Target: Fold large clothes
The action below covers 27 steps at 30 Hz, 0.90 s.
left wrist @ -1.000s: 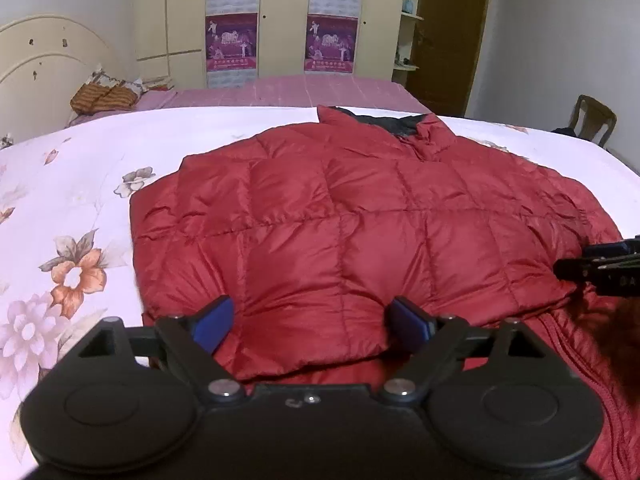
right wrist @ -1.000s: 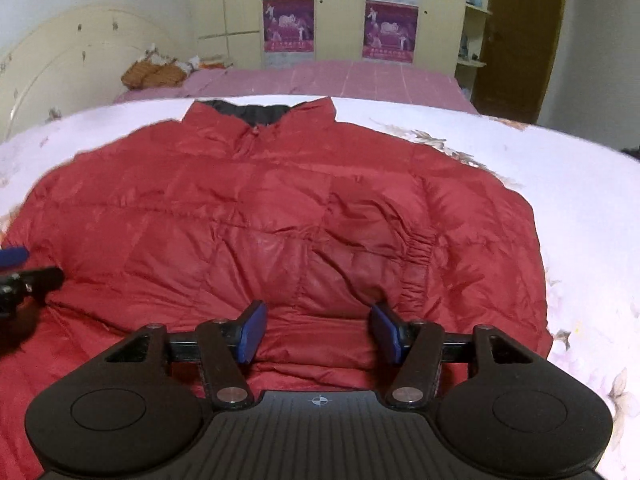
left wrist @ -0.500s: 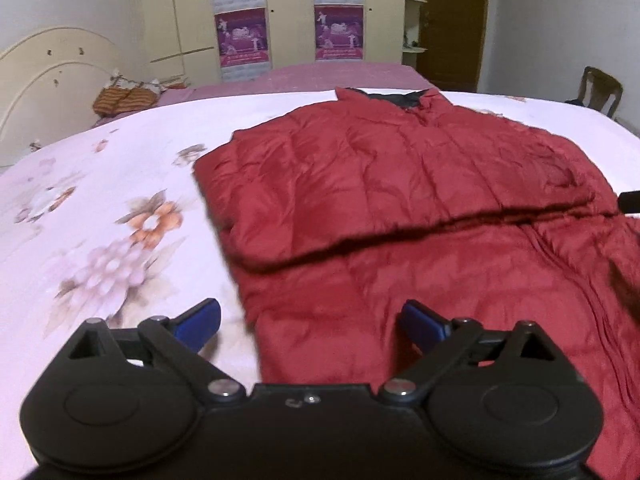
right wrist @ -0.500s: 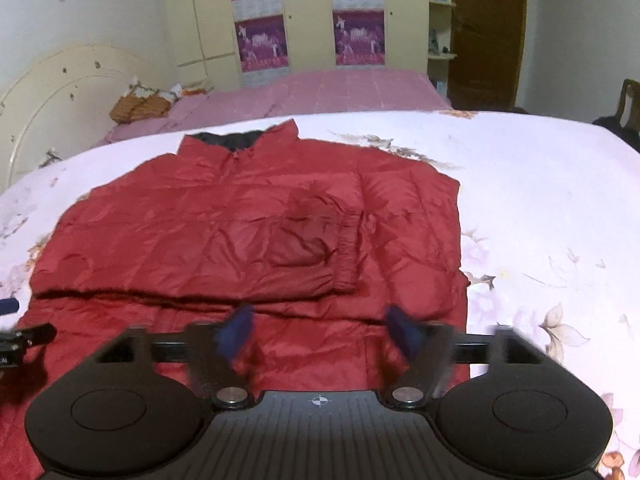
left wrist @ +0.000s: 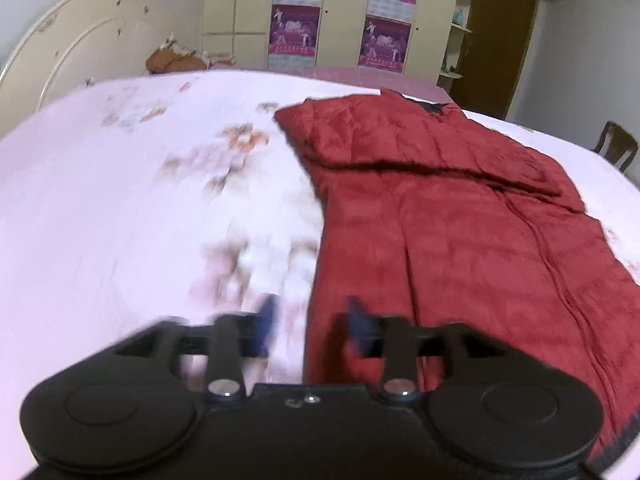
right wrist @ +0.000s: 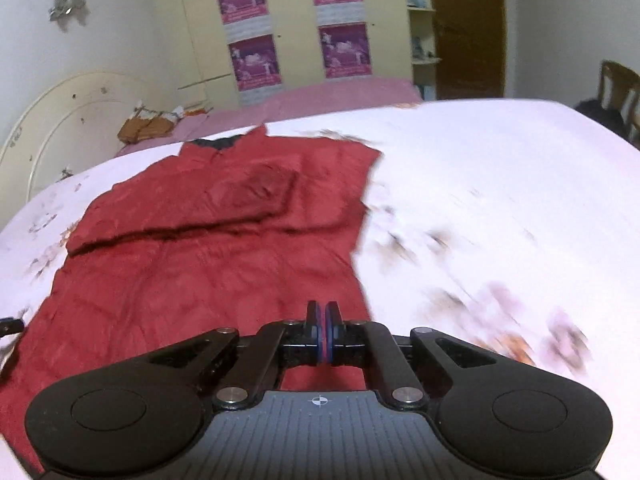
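Note:
A large red quilted jacket (left wrist: 460,232) lies spread on the floral bedsheet (left wrist: 120,208), sleeves folded across its chest, collar at the far end. It also shows in the right wrist view (right wrist: 208,256). My left gripper (left wrist: 312,326) is open, blurred by motion, over the jacket's near left edge with nothing between its fingers. My right gripper (right wrist: 323,334) is shut, pads together, empty, above the jacket's near right hem. The left gripper's tip (right wrist: 10,326) shows at the right wrist view's left edge.
A cream headboard (right wrist: 60,128) stands at the left. A second pink bed (right wrist: 328,96), a wardrobe with purple posters (right wrist: 296,32) and a brown door (right wrist: 468,28) are at the back. A wooden chair (right wrist: 618,88) stands at the right.
Both grippers pulled back and apart toward the jacket's near corners. The right gripper closed from open to shut. The left gripper's fingers narrowed but stay open. The jacket has not moved.

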### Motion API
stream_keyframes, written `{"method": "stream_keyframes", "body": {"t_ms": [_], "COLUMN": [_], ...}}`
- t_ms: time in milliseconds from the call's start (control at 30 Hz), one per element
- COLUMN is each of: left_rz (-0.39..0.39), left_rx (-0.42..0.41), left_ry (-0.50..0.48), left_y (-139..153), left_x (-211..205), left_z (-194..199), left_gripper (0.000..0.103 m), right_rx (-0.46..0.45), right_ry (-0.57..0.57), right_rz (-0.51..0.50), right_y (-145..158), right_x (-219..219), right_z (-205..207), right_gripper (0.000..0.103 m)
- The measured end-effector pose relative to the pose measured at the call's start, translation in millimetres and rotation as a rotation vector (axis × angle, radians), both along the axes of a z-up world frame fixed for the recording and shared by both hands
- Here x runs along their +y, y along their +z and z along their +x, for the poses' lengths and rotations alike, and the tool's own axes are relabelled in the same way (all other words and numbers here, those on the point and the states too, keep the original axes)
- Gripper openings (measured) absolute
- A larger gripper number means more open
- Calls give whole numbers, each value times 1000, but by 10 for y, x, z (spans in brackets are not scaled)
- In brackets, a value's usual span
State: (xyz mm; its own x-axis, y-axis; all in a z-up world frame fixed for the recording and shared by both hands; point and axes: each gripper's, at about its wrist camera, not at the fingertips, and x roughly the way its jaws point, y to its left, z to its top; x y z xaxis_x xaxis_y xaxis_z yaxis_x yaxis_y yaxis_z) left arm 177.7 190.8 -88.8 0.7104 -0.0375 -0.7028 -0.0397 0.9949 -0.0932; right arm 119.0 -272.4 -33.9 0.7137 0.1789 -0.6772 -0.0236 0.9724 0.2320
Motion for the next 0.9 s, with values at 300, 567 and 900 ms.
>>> {"method": "stream_keyframes", "body": {"t_ms": [300, 567, 900], "left_rz": [-205, -485, -419], "left_rx": [32, 25, 94], "left_ry": [9, -2, -69], "left_y": [-179, -349, -296], "left_x": [115, 340, 104], "left_z": [-604, -457, -305], "left_gripper": [99, 85, 7], "right_rx": [83, 133, 196], "right_ry": [-36, -100, 43], "right_rz": [137, 481, 632], "right_y": [-217, -514, -723], "right_x": [-419, -807, -785], "right_z": [-828, -880, -634], "right_gripper": [84, 62, 7]}}
